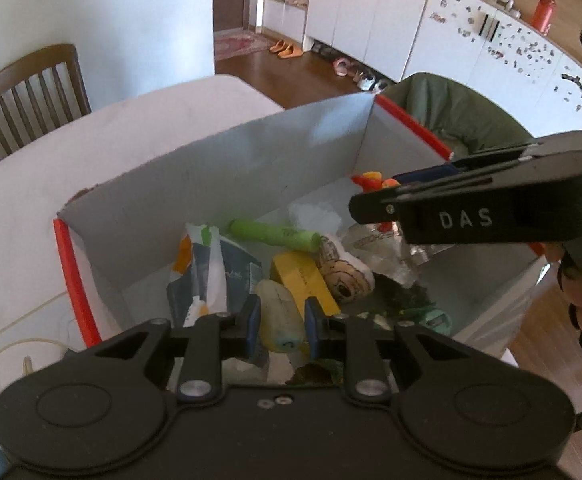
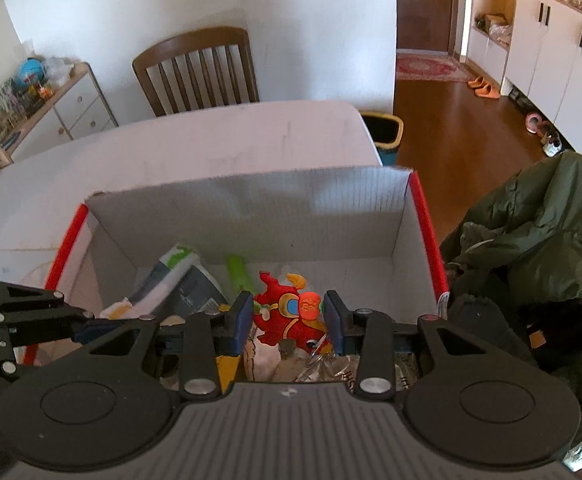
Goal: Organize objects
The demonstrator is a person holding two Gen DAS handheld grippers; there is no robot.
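A: Nearest the left wrist lens: left tool point(image 1: 279, 326), blue pads apart, hanging over the open white cardboard box with red edge strips point(image 1: 219, 168). A pale cream oblong object with a dark mark on its end point(image 1: 281, 320) lies between the pads. Contact not confirmed; it may simply lie below them.

B: Right tool?

A: Right tool point(image 2: 287, 318) also has its pads apart, nothing clamped. A red plush toy with orange trim point(image 2: 287, 316) sits framed between them, lower in the box. From the left view that tool reaches in over the far right corner.

B: Where do the task's things stand?

A: All in the box, which rests on the white surface point(image 2: 171, 152): a green cylinder point(image 1: 275, 235), a yellow rectangular block point(image 1: 301, 276), a cream plush with a printed face point(image 1: 345, 276), white-and-blue packets point(image 1: 211, 272), crinkled clear plastic wrap point(image 1: 379, 244). They are piled and overlapping.

B: Risks from here?

A: My judgement: the cream object looks rounded and smooth, so an off-centre closure could squirt it out. The yellow block touches it, so one pad could snag the block. The plush may be caught only by a limb and swing. Both tools share one box and could collide.
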